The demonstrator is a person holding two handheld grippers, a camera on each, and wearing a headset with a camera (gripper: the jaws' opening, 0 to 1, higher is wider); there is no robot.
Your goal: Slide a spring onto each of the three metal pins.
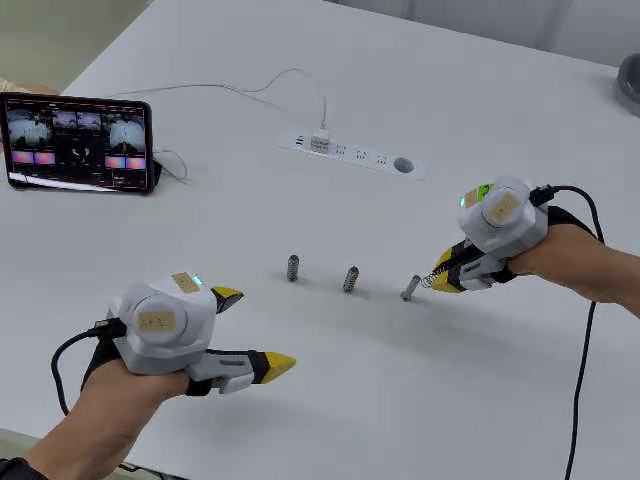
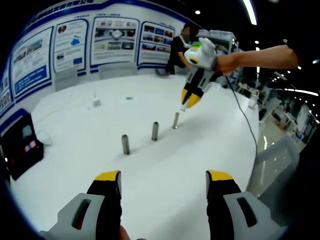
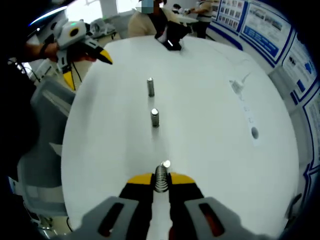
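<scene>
Three metal pins stand upright in one row on the white worktop [image 1: 450, 400], roughly midway between its left and right edges and towards the near edge; counting from the left edge they are the first pin [image 1: 293, 267], the second pin [image 1: 351, 279] and the third pin [image 1: 411, 288]. The first and second look ribbed, as if each wears a coil, though they are too small to be sure; the third looks smooth and leans a little in the head view.

One spring [image 3: 160, 179] is in hand; the right gripper [image 1: 445, 272] has its jaws closed on it, with the coil's free end right at the top of the third pin [image 3: 165, 164]; whether it touches the pin I cannot tell.

The left gripper [image 1: 253, 330] is near the near left corner, well apart from the pins; its jaws are spread wide with nothing between them; in its own view the three pins [image 2: 155, 131] line up ahead.

One tablet [image 1: 78, 142] stands near the left edge with its screen lit, the content too small to read; one power strip [image 1: 350, 153] lies towards the far edge with one white cable [image 1: 230, 90] plugged into it; one dark round object [image 1: 630, 80] at the far right corner is cut off by the frame.
</scene>
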